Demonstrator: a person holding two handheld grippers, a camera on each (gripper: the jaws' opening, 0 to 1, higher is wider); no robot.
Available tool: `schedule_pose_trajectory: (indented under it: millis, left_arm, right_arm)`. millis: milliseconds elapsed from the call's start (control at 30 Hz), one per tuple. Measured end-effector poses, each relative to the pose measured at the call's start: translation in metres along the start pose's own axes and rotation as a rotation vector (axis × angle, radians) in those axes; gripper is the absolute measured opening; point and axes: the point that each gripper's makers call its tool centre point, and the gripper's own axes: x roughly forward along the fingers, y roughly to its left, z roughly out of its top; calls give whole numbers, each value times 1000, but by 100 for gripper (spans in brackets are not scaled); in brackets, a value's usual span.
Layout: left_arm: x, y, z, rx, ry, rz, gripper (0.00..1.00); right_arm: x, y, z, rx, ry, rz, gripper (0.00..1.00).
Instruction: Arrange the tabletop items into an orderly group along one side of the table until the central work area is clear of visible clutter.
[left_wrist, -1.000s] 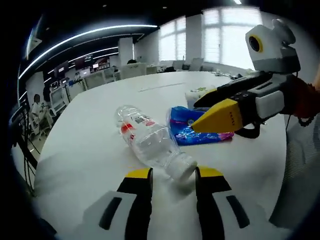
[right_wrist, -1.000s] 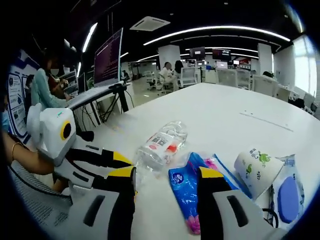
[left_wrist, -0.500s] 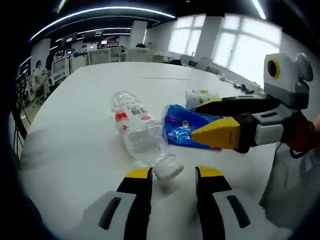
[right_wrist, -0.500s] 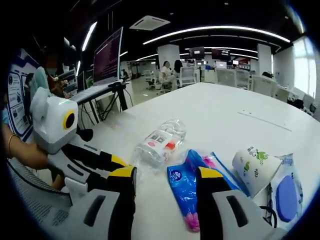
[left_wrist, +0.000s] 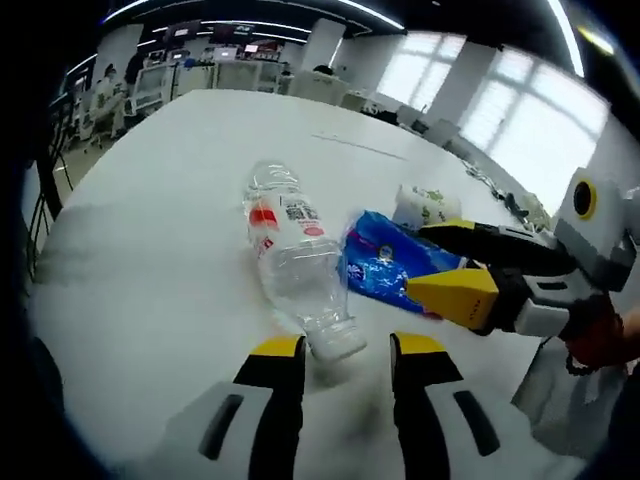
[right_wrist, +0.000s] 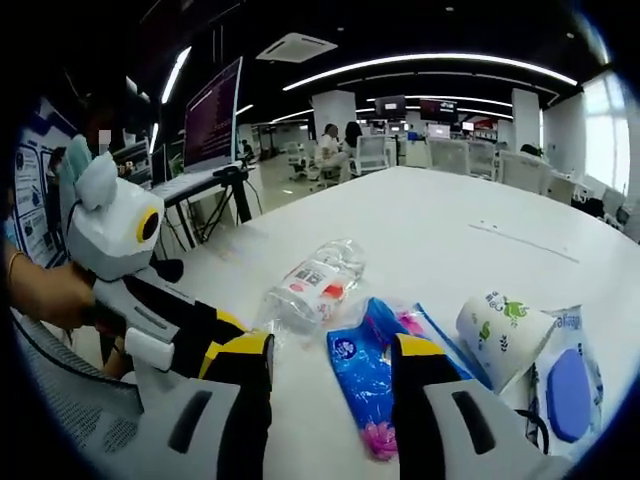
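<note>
Left gripper view: the left tool (left_wrist: 345, 350) has its jaws spread apart with nothing between them, and the capped neck of a clear plastic water bottle (left_wrist: 295, 262) lies just ahead of the gap, on its side on the white surface (left_wrist: 150, 220). The bottle's red-and-white label faces up and its base points away. Just beside it, to the right, lies a blue wipes packet (left_wrist: 385, 268), and beyond that a printed paper cup (left_wrist: 425, 205) on its side. The right tool (left_wrist: 455, 265) reaches in from the right over the blue packet, its yellow tips apart and empty.

The step in hand looks like taking the bottle. To do it well, I would ease the left tool forward so the jaws straddle the neck or shoulder, not the slippery cap alone, and close gently, since thin empty plastic will likely buckle or roll away. Keeping the tool low and square to the bottle's axis should stop it from spinning off.

Right gripper view: the right tool (right_wrist: 330, 350) is likewise released, its jaws either side of the blue wipes packet (right_wrist: 355, 375), which lies flat on the surface (right_wrist: 450, 230). The water bottle (right_wrist: 310, 285) lies left of the packet, the paper cup (right_wrist: 495, 335) and a second wipes pack with a blue lid (right_wrist: 565, 380) to the right. The left tool (right_wrist: 215, 335) enters from the left near the bottle. A soft packet is best pinched across a narrow edge.
</note>
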Motion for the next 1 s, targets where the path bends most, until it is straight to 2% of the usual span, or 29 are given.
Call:
schedule_pose_trajectory:
  millis: [333, 633, 1000]
  left_arm:
    - [-3, 7, -2, -52, 11, 81, 20]
    - [-1, 5, -6, -70, 25, 105, 18]
    - [1, 7, -4, -158, 21, 126, 18]
  right_arm:
    - [-2, -1, 0, -31, -6, 5, 44]
    - [-4, -3, -1, -35, -9, 7, 44]
    - [-5, -5, -2, -57, -4, 21, 44]
